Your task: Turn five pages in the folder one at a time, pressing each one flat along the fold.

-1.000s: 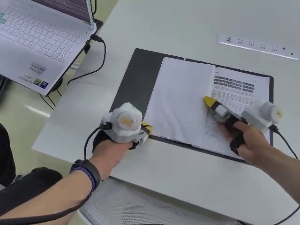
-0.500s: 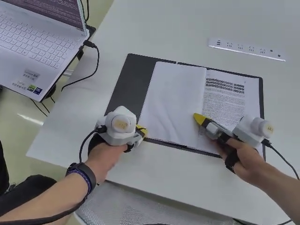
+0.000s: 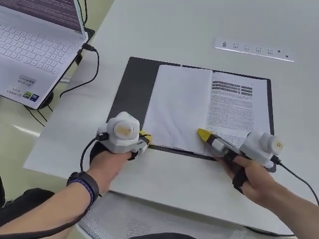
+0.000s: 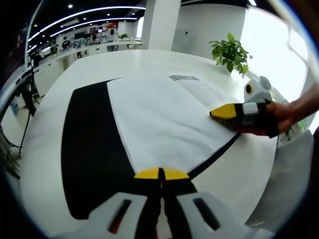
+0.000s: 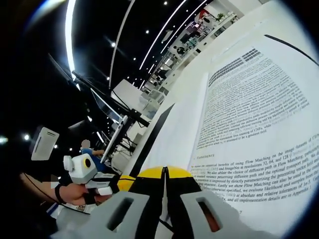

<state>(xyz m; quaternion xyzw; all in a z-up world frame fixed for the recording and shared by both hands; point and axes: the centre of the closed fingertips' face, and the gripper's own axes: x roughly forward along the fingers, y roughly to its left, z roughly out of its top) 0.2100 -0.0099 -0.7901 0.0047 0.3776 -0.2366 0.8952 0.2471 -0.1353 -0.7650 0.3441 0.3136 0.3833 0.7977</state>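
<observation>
Folder [image 3: 130, 89] lay open on the table [image 3: 189, 30]. Left gripper [image 3: 145, 136] had its jaws together at the blank page's [image 3: 177, 104] bottom edge. Right gripper [image 3: 203, 133] had its jaws together at the fold's lower end. Head view caught the laptop [image 3: 35, 45]; left gripper view, a plant [image 4: 230, 50].
</observation>
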